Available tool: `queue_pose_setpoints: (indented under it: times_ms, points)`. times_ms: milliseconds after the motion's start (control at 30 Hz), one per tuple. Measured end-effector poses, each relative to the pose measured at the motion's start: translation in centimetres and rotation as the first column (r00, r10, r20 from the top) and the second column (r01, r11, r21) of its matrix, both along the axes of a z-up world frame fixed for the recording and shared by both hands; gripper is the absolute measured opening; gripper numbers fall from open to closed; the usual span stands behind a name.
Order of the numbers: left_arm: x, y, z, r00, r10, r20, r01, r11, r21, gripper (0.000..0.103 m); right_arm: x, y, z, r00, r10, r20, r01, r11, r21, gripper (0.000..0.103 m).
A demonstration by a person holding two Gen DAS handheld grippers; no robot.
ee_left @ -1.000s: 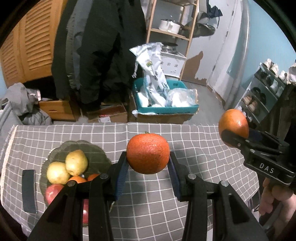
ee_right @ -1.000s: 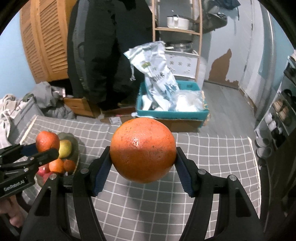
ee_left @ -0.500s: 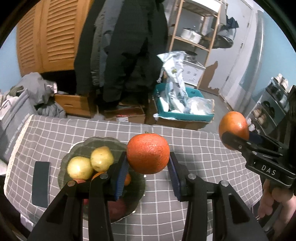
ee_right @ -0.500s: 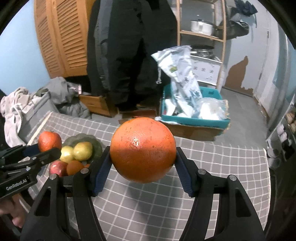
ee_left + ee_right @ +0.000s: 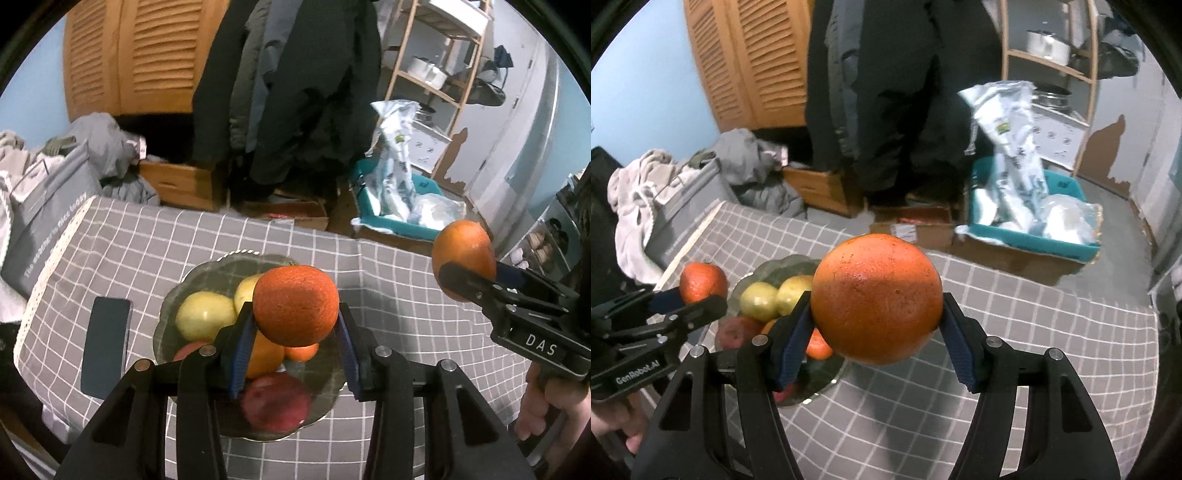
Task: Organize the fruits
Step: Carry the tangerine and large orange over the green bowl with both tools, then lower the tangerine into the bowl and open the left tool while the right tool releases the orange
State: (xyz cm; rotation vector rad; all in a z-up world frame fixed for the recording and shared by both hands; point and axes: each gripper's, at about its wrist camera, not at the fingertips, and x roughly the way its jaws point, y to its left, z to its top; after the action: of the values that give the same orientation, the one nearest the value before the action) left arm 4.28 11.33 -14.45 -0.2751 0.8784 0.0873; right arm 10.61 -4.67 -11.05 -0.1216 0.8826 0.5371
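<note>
- Between the left gripper's blue pads sits a reddish orange, clamped and held above the glass fruit bowl.
- Below those fingers, the left view alone shows a dark flat slab lying left of the bowl on the checked cloth.
- Clamped in the right gripper is a bigger orange; only its view shows bare cloth under the fingers, right of the bowl.

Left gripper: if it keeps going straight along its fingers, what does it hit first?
Probably the fruit in the glass bowl: the left gripper, holding its orange, points down at the yellow pears. Depth unclear.
</note>
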Motion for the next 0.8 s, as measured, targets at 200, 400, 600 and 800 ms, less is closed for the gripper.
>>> queue_pose_setpoints:
  times_ms: [200, 400, 600, 800]
  points:
    - [0.3, 1.8, -2.3, 0.998, 0.026, -0.049, -0.026, 1.000, -0.013, 0.043, 0.7, 2.7, -2.0, 0.998, 0.041, -0.054, -0.042, 0.999, -0.001, 0.066]
    - [1.0, 2.9, -4.6, 0.994, 0.032, -0.101, -0.035, 0.999, -0.027, 0.043, 1.1, 4.8, -3.7, 0.993, 0.071, -0.099, -0.072, 0.997, -0.003, 0.066]
    - [1.7, 3.2, -6.8, 0.989, 0.021, -0.146, -0.028, 0.999, -0.045, 0.043, 1.6, 6.0, -5.4, 0.986, 0.086, -0.143, -0.088, 0.996, -0.008, 0.066]
    - [2.1, 3.4, -8.3, 0.982, 0.023, -0.188, -0.034, 0.998, -0.060, 0.043, 2.1, 6.6, -6.9, 0.978, 0.092, -0.185, -0.095, 0.995, -0.007, 0.066]
